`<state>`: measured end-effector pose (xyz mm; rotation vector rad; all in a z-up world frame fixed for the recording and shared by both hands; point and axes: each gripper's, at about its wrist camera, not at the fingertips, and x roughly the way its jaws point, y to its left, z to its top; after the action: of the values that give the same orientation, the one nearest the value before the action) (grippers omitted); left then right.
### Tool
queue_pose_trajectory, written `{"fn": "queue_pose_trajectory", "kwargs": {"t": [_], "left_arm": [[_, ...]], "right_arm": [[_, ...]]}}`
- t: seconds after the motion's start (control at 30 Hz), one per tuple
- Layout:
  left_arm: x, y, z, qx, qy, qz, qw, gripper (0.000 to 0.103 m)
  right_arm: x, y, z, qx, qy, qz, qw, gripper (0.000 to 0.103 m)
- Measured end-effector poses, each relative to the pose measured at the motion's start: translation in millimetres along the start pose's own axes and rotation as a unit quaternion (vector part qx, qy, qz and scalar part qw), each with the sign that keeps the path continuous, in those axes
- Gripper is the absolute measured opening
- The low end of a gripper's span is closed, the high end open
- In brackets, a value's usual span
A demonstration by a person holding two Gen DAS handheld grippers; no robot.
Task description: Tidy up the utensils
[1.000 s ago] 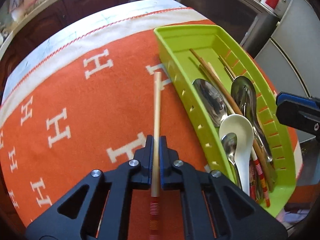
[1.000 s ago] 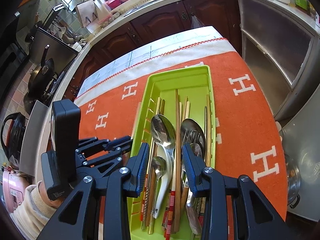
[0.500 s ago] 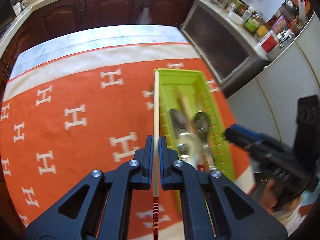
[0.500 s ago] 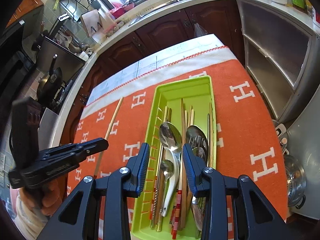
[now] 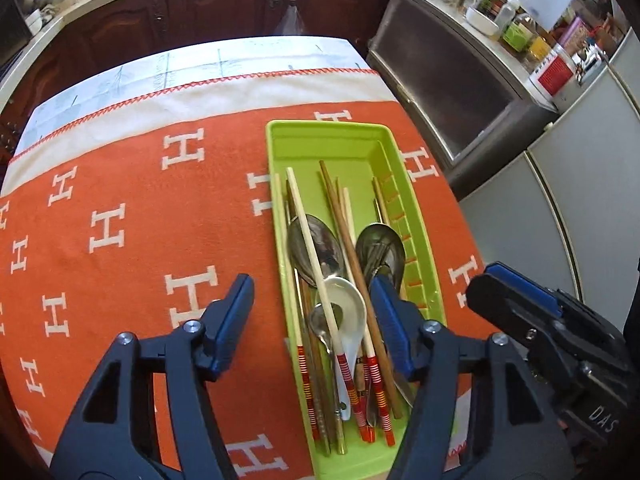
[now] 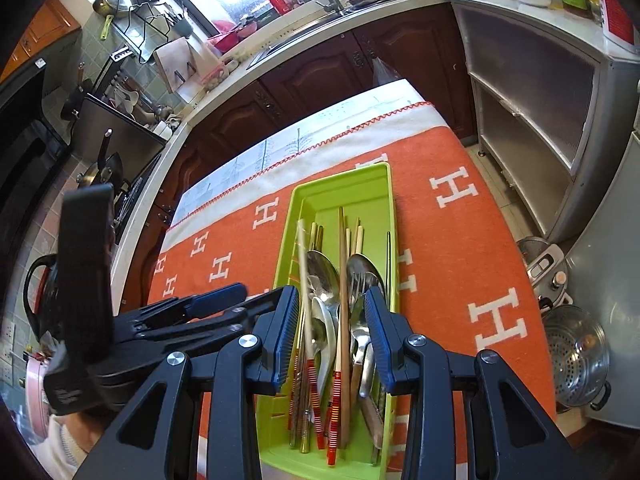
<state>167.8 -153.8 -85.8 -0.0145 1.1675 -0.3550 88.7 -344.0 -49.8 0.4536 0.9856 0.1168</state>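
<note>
The left tongs [image 5: 312, 312] are seen hanging over the near end of the lime-green tray [image 5: 416, 216], and the jaws are opening right now with nothing clamped between the blue pads. A pale chopstick with a red-striped handle [image 5: 316, 268] is lying loose in the tray, slanted across the big steel spoon [image 5: 320, 248] and the white ceramic soup spoon [image 5: 348, 312], so it's not gripped by anything.

The tray is parked on the orange cloth with white H letters [image 5: 120, 216] that's spread over the desk, toward its right side in the left wrist view. Packed inside are more chopsticks, some bamboo with red-and-yellow banded ends, one darker brown stick [image 6: 342, 276], a second large metal spoon [image 5: 380, 244] and what looks like a fork [image 6: 360, 284] on top of it. The far end of the tray is bare.

The right tongs [image 6: 332, 340] are held above the same tray, jaws partly apart and empty. From that view the left tongs [image 6: 224, 304] can be spotted off to the left, with a bit of light sleeve [image 6: 60, 444] below them.
</note>
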Motion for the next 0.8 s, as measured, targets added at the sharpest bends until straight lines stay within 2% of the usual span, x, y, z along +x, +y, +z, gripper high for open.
{"fn": "queue_pose_trajectory", "kwargs": {"t": [0.17,0.2,0.27,0.4,0.5,0.63,0.8], "left_arm": [[-16.0,30.2,3.4,-0.018,-0.038,0.016,0.999,0.061],[-20.5,40.7,3.0,-0.022,-0.051,0.036,0.9978,0.065],[-23.1,61.3,0.7,-0.031,-0.067,0.081,0.994,0.067],[-10.5,111.6,-12.7,-0.069,-0.063,0.152,0.9839,0.067],[2.7,155.0,-31.9,-0.111,-0.068,0.208,0.9693,0.067],[14.0,191.0,-52.9,-0.137,-0.069,0.234,0.9601,0.067],[17.1,209.9,-70.3,-0.143,-0.095,0.22,0.9602,0.071]], "right_arm": [[-1.2,2.9,-0.4,-0.008,0.0,0.002,1.0,0.035],[-1.5,4.4,-0.9,-0.011,0.0,0.005,1.0,0.035],[0.4,10.8,-1.1,-0.015,0.002,0.008,1.0,0.035],[5.4,24.7,-3.1,-0.029,0.01,0.016,0.999,0.035],[11.2,38.7,-7.2,-0.043,0.018,0.021,0.999,0.035],[19.2,57.1,-12.0,-0.06,0.028,0.028,0.997,0.035],[27.1,76.6,-19.1,-0.081,0.042,0.034,0.995,0.035]]}}
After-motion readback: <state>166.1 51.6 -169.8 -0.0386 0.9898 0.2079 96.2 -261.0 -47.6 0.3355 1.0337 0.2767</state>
